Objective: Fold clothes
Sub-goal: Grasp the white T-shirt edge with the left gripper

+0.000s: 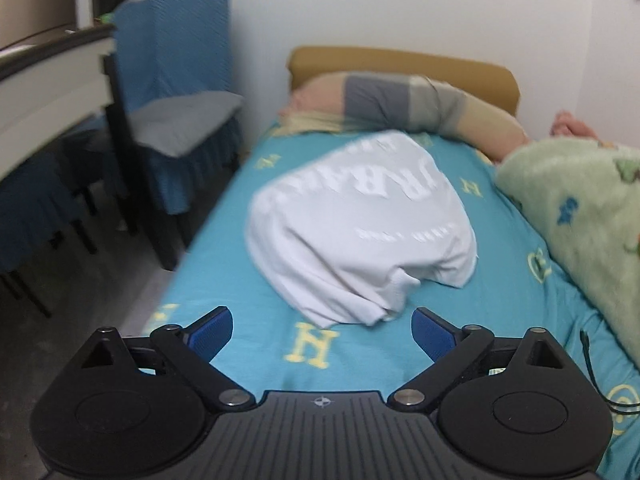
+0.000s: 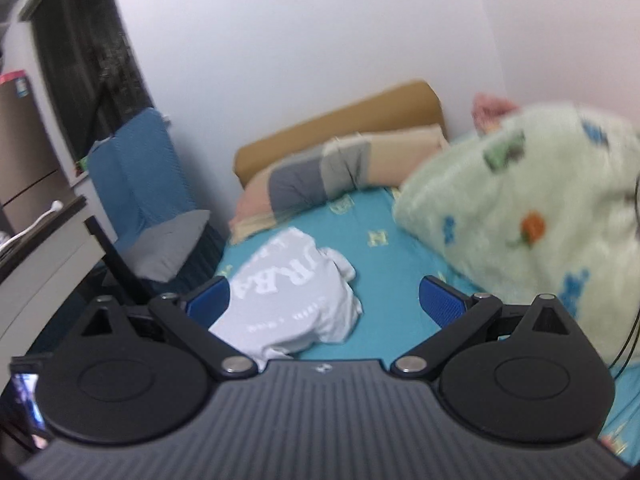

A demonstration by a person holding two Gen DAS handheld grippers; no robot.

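Observation:
A white T-shirt [image 1: 360, 232] with pale lettering lies bunched and partly folded on the turquoise bed sheet [image 1: 240, 264]. My left gripper [image 1: 322, 334] hangs open just short of the shirt's near edge, nothing between its blue pads [image 1: 212, 336]. In the right wrist view the same shirt [image 2: 296, 300] lies left of centre. My right gripper [image 2: 325, 300] is open above the sheet [image 2: 384, 280], its left pad [image 2: 210, 300] in front of the shirt's left side. Neither gripper holds cloth.
A green fleece blanket [image 1: 580, 216] is heaped on the bed's right side. A striped pillow [image 1: 400, 100] lies against the tan headboard [image 1: 400, 60]. Blue-covered chairs [image 1: 176, 80] and a desk [image 1: 48, 92] stand left of the bed. A black cable [image 1: 592, 364] hangs at right.

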